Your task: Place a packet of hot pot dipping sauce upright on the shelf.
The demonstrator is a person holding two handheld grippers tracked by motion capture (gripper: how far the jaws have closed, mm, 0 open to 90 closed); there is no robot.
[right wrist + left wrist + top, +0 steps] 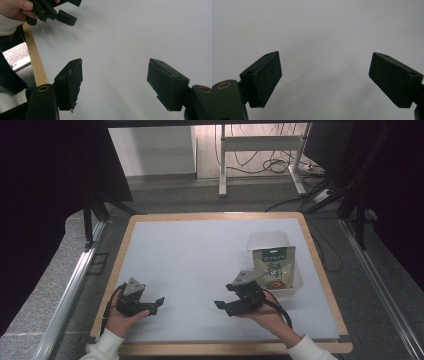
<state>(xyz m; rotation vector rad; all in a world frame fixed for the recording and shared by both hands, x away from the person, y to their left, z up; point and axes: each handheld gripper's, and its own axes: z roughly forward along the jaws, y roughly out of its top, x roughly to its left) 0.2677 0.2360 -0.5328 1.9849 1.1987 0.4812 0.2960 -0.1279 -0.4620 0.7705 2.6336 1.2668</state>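
White mat (200, 260): clear tub (272, 251) holds green-labelled packet (273, 270).

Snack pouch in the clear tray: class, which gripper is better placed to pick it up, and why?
Probably the right gripper: it sits beside the clear tray holding the snack pouch, jaws open and empty. The left gripper is far across the table.

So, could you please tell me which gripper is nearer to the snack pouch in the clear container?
Right. The right gripper sits just beside the snack pouch, at the near-left corner of the clear container. The left gripper is far off, near the table's near-left edge.
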